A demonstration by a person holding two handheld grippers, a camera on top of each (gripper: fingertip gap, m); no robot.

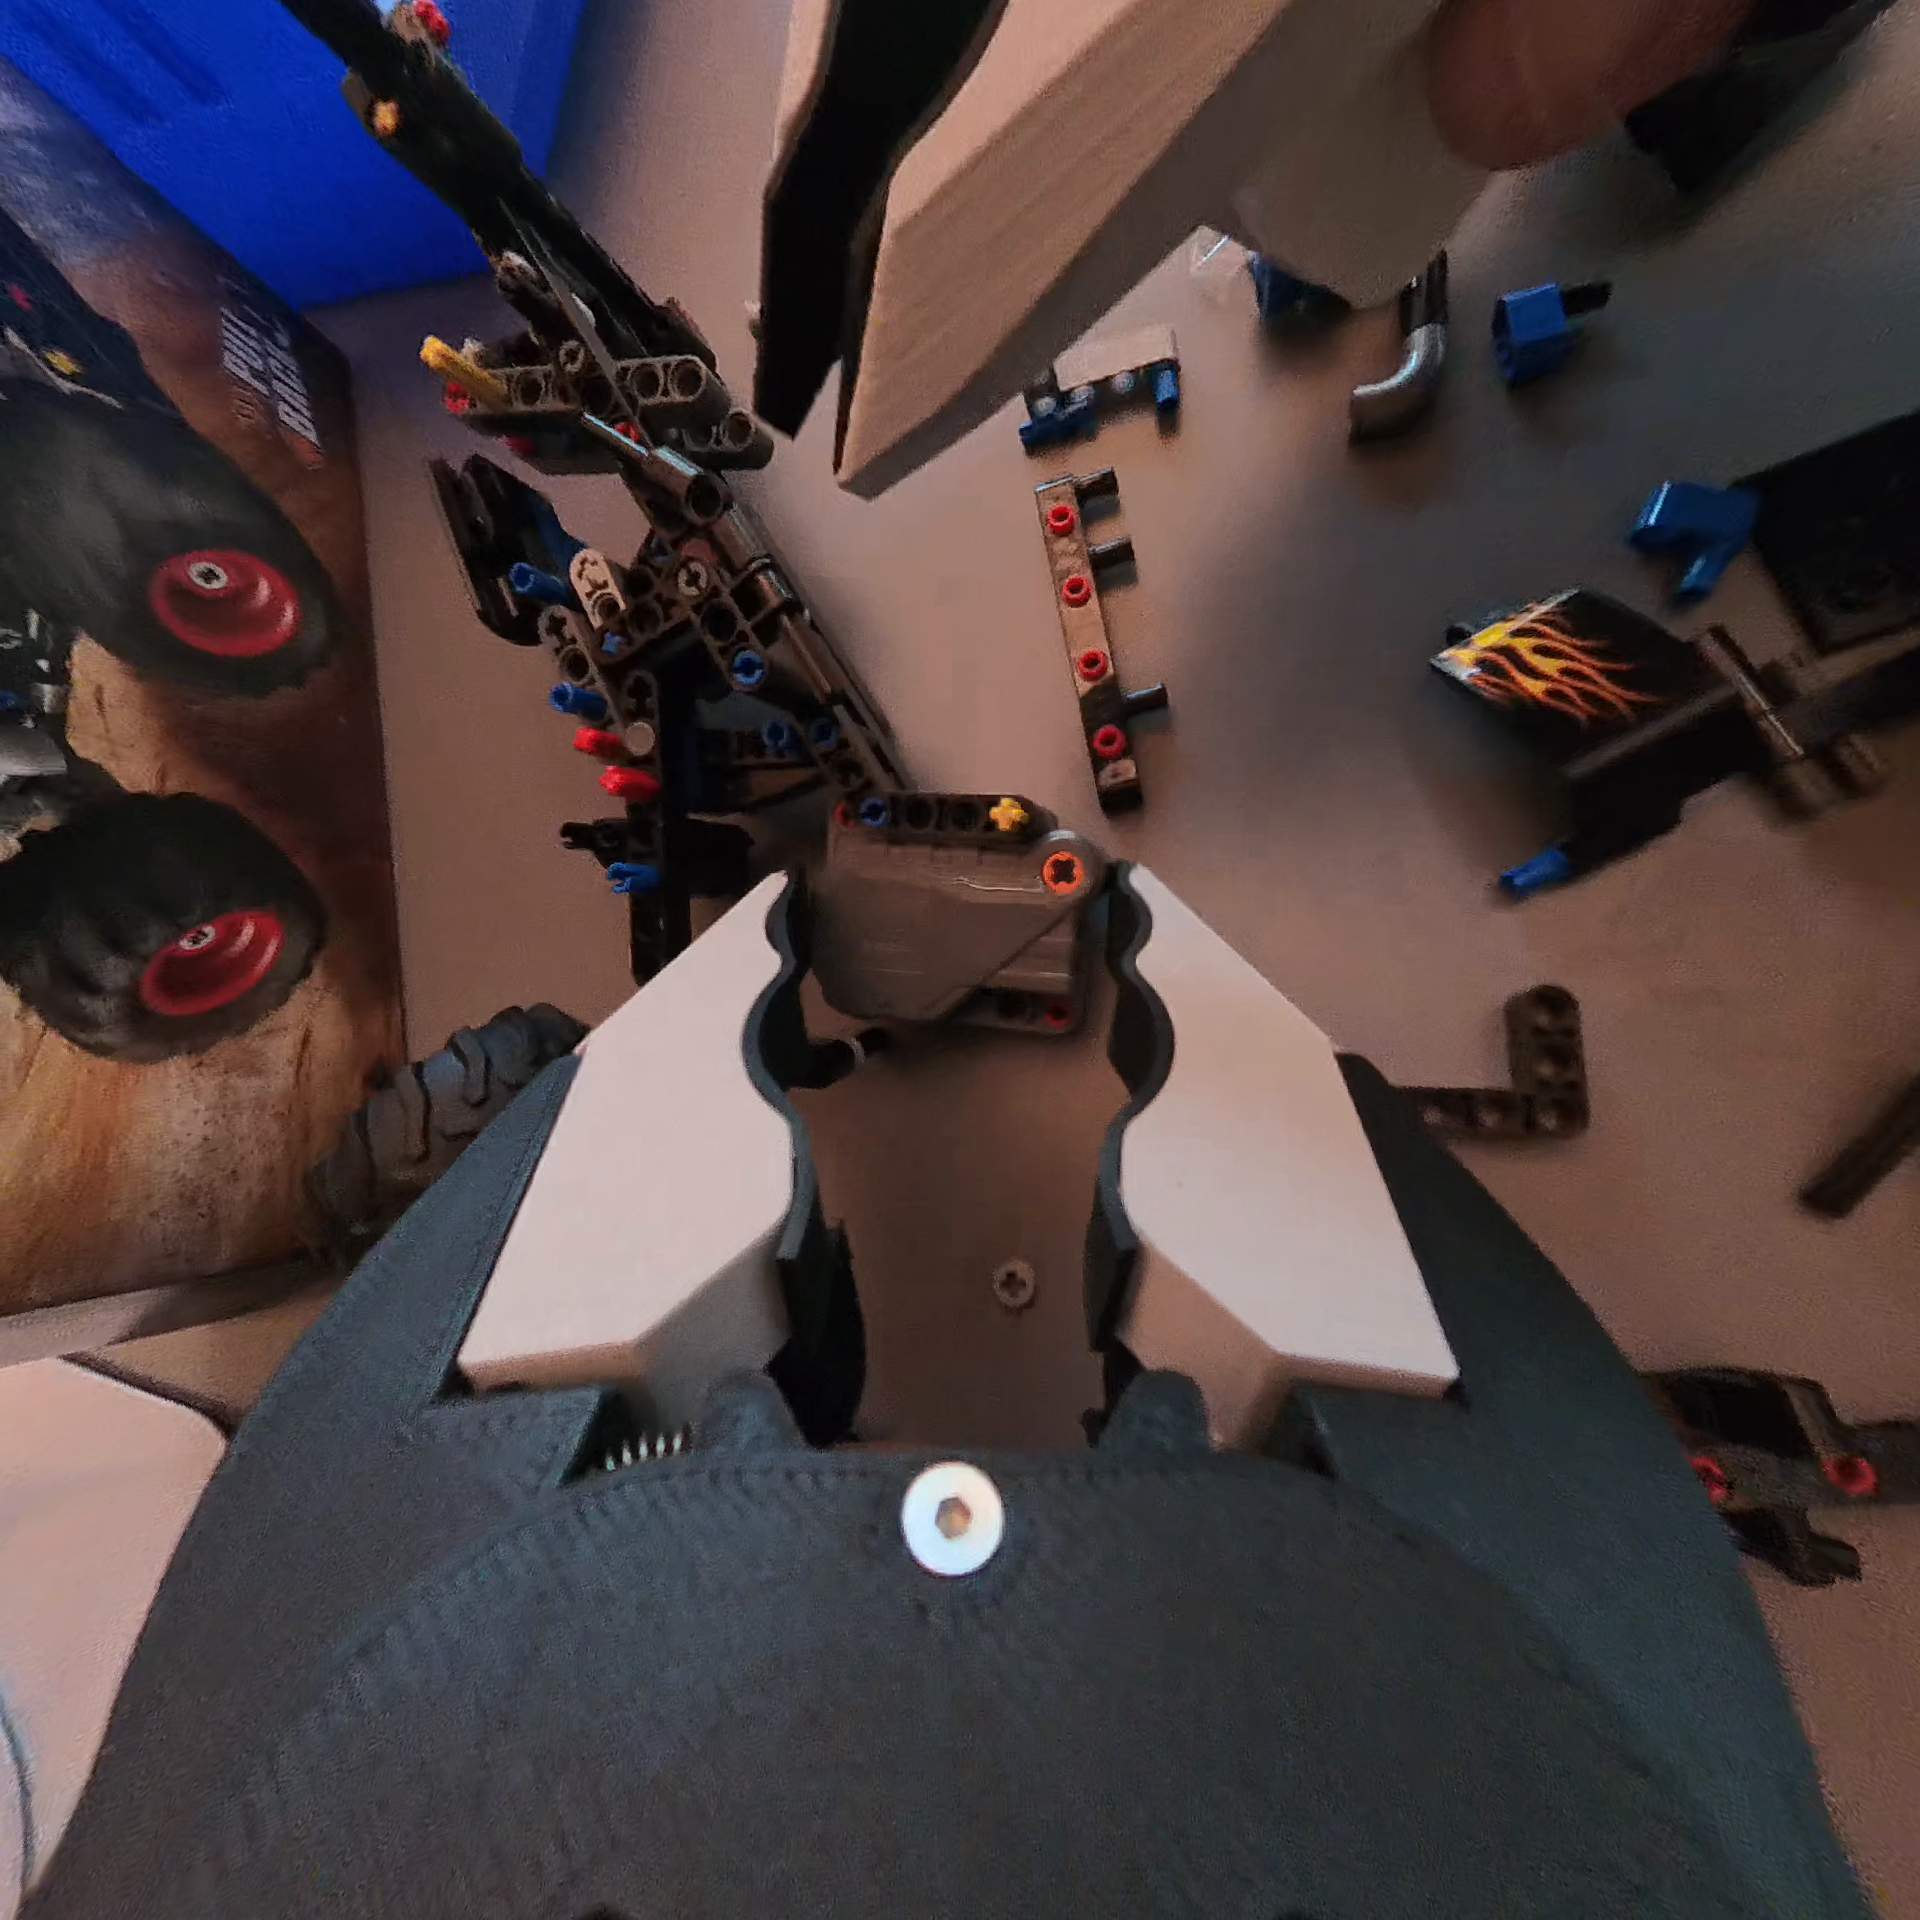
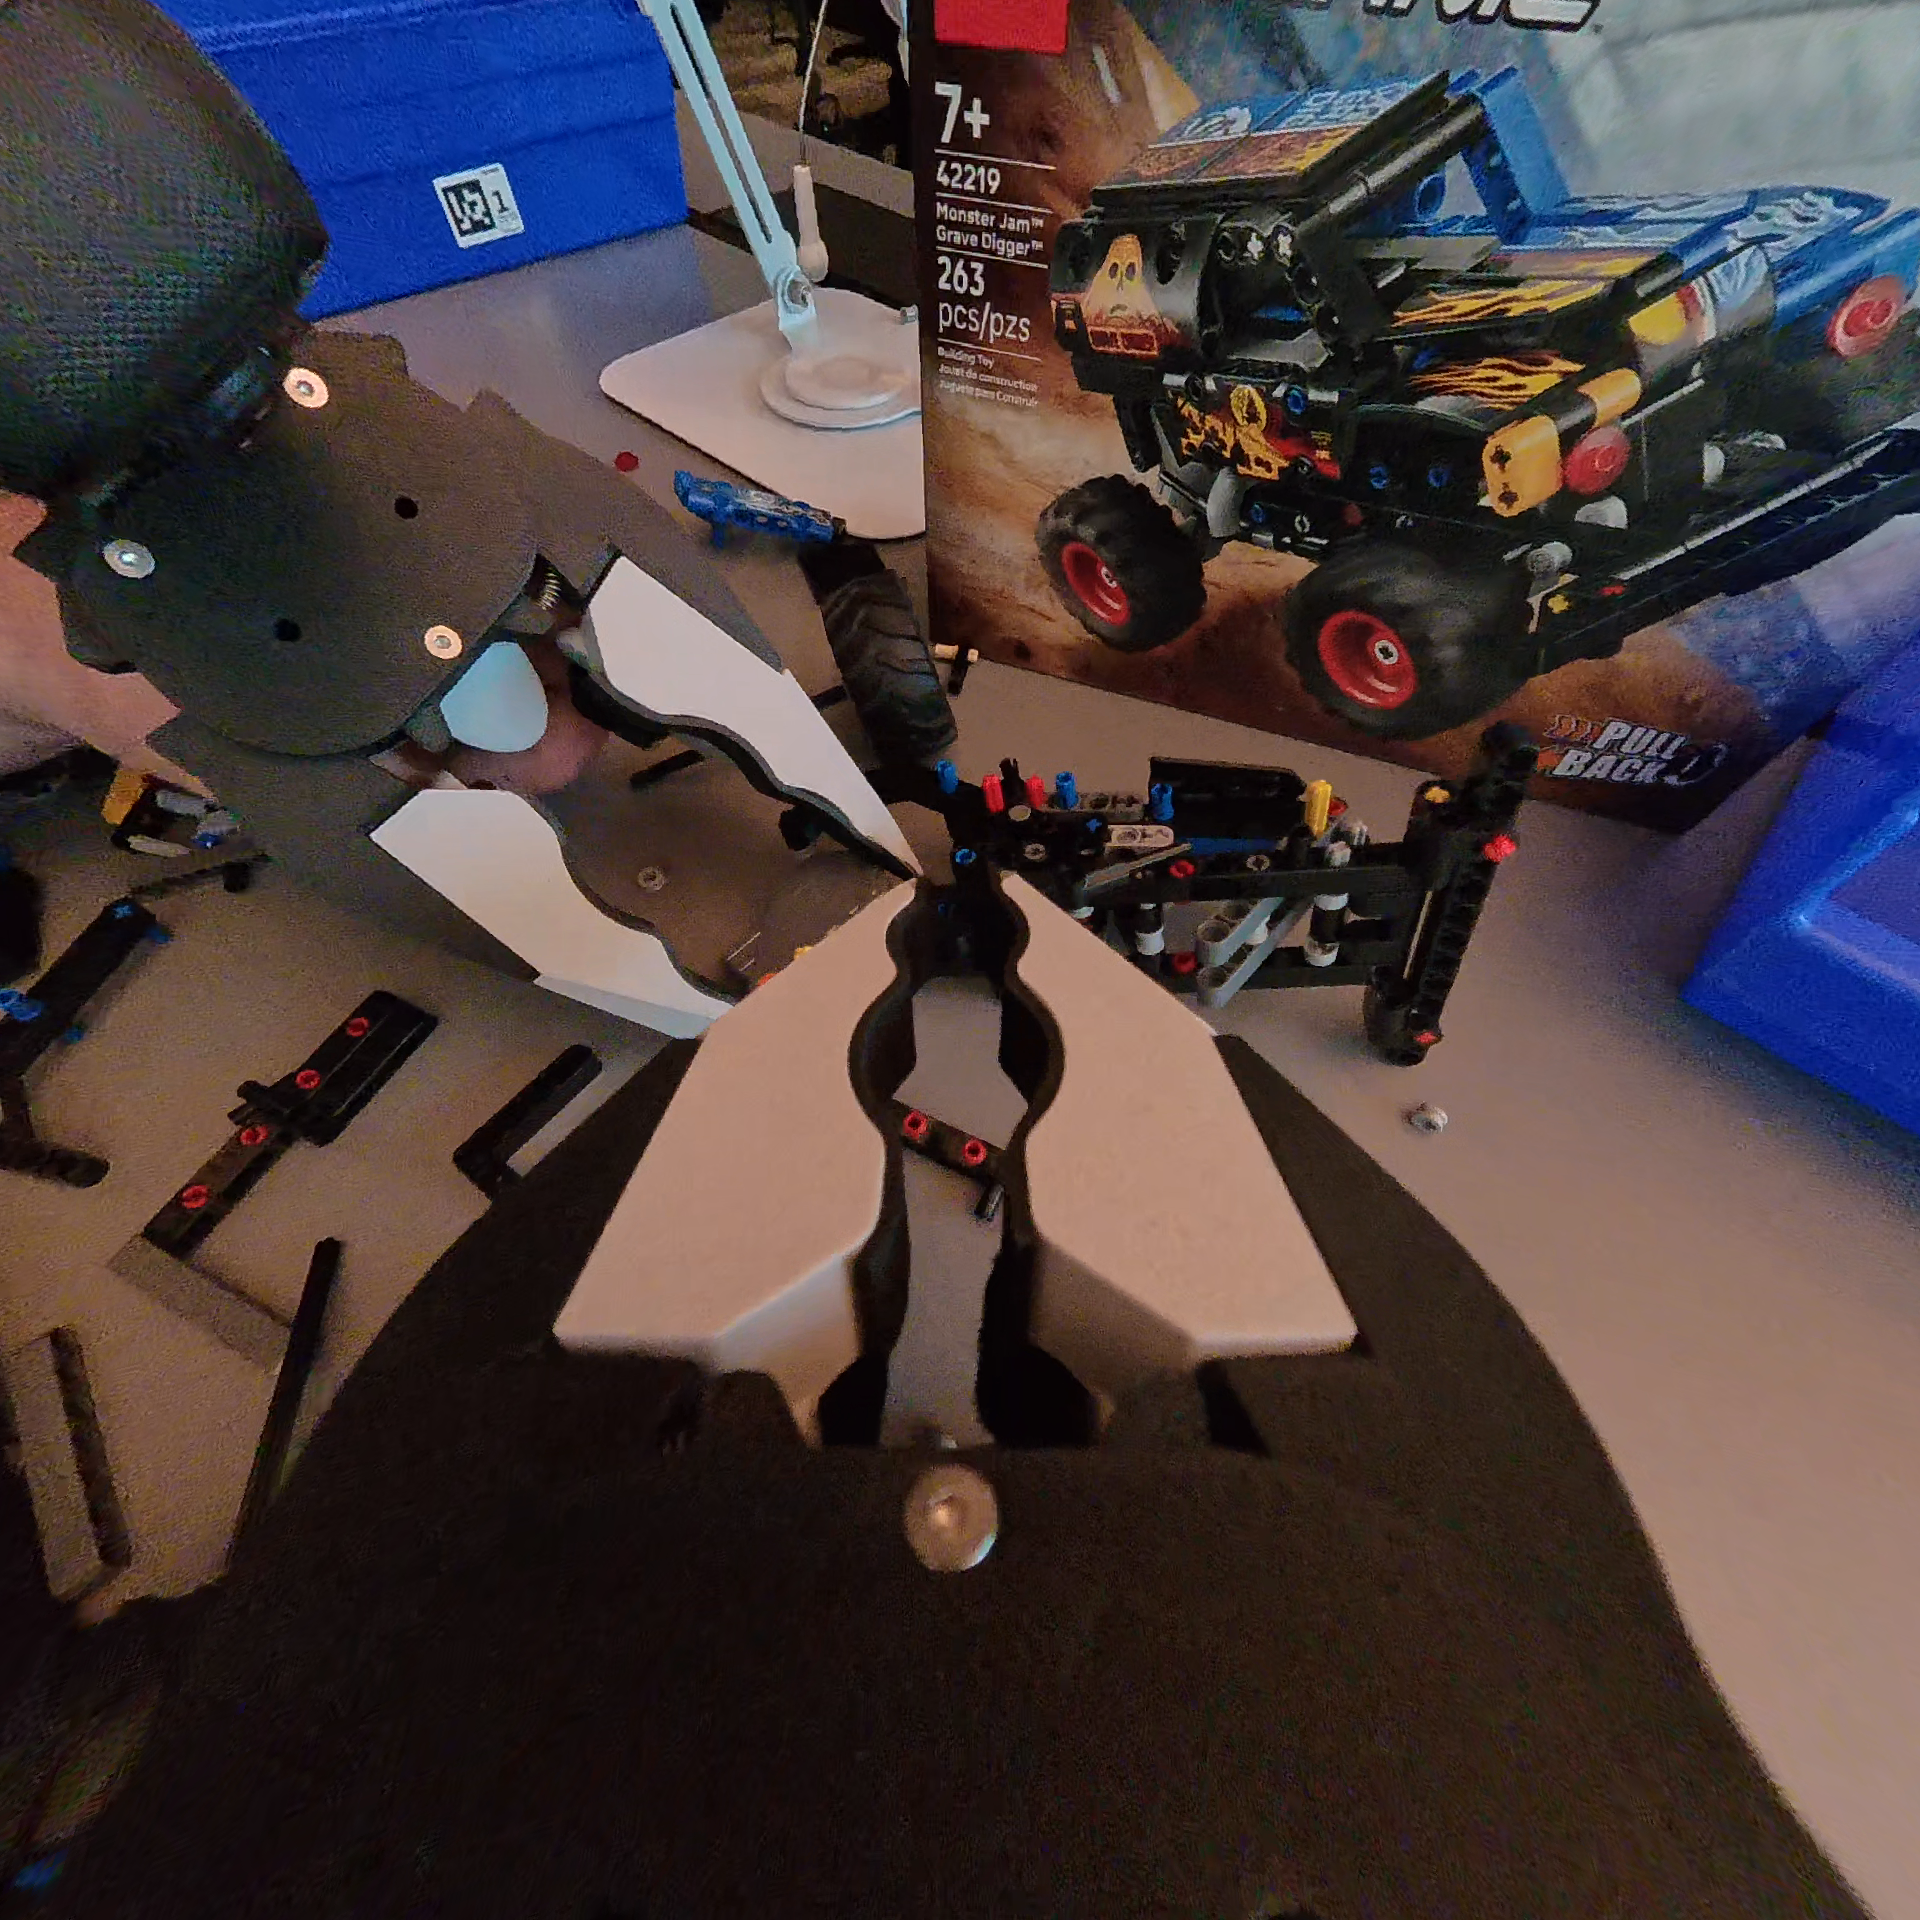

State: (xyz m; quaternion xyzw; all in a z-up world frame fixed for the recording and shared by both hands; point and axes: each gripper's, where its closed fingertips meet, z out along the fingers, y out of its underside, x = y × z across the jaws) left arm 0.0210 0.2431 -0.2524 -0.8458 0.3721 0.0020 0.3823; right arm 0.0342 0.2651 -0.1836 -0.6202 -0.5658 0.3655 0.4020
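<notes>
I take the half-built chassis point(image 2: 1226, 883) as my landmark; it lies on the grey table point(image 2: 1558, 1299) in front of the printed toy box point(image 2: 1351, 416).

Left gripper point(image 1: 951, 904): its jaws stand apart with a grey motor block point(image 1: 935, 925) between the tips. The block fills most of the gap and appears to touch both pads, but I cannot tell whether it is truly clamped. This block sits at the near end of the chassis, joined to it by a short black beam with a yellow pin point(image 1: 1006, 814).

Right gripper point(image 2: 961, 904): its jaws are nearly together, the tips closed in on a black upright part at the chassis's left end. Whether they are biting on it I cannot tell; the part is dark and partly hidden.

Handling, in my judgement: the chassis is light, rigid plastic, but held by friction pins, so it may come apart if pulled or twisted. The motor block is the densest, flattest part and the soundest place to hold; the thin beams and protruding blue and red pins point(image 1: 597, 743) are poor purchase.

Pose: the left gripper looks steeply down onto the table. The right gripper points lower and more level at the chassis, its tips nearly meeting the left gripper's.

Right of the chassis in the left view lie a loose black beam with red pins point(image 1: 1086, 639) and a flame-printed panel point(image 1: 1558, 665); a black tyre point(image 2: 883, 655) rests behind its left end.
</notes>
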